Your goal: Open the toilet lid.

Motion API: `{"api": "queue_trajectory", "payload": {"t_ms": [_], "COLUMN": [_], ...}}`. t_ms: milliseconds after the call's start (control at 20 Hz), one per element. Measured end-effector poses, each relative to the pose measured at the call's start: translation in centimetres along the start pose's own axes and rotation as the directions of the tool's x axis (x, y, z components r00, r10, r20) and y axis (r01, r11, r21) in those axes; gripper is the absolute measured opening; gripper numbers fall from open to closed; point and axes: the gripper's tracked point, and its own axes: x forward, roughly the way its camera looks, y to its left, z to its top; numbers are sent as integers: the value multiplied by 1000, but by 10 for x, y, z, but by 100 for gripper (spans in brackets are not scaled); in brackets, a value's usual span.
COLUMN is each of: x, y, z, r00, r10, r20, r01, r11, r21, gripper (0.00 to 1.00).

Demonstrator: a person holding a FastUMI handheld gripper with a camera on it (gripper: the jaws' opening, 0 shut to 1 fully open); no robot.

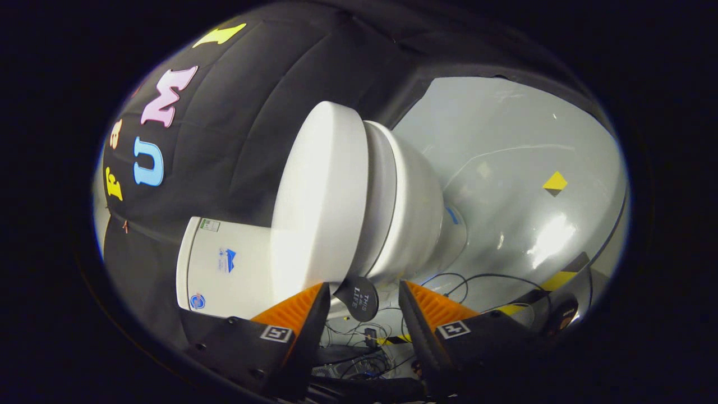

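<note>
Two fingers of the gripper [363, 297] stand spread well apart, pinching nothing; their ribbed pads [297, 308] face each other across a wide gap. Just ahead of them, in that gap, hangs a small dark round tag [359, 298] at the lid's edge, clear of both pads. Beyond the fingers the white toilet [415, 219] appears rolled on its side by the tilted camera, its lid [320, 196] shut flat against the seat [380, 196]. The tank [224, 266] sits beside the lid, partly cut off by one finger. Cables [471, 280] trail over the glossy grey floor [521, 146]; whether the near finger touches the lid cannot be told.
</note>
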Motion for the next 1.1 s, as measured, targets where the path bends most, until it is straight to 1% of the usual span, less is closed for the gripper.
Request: {"api": "queue_trajectory", "payload": {"t_ms": [50,100,200,250,300,400,450,500,600,750,900,1100], "x": [2,4,10,6,-2,-2,-4,-4,-8,-15,-31,-48], "y": [0,-1,-3,-2,2,6,10,12,22,47,75,114], "z": [-1,0,-3,7,5,4,5,4,5,10,11,10], "r00": [1000,1000,1000,1000,999,1000,1000,1000,998,997,995,988], "r10": [11,0,4,0,10,13,10,-16,-53,-63,-62,-107], "r20": [-1,7,6,24,32,28,29,21,26,47,75,116], "r01": [-11,0,-5,-2,-13,-15,-11,15,52,63,65,122], "r11": [1000,1000,999,997,996,997,998,998,998,998,997,984], "r21": [8,21,48,71,87,76,66,63,47,7,-31,-129], "gripper": [74,64,45,38,31,17,16,13,12,11,11,11]}}
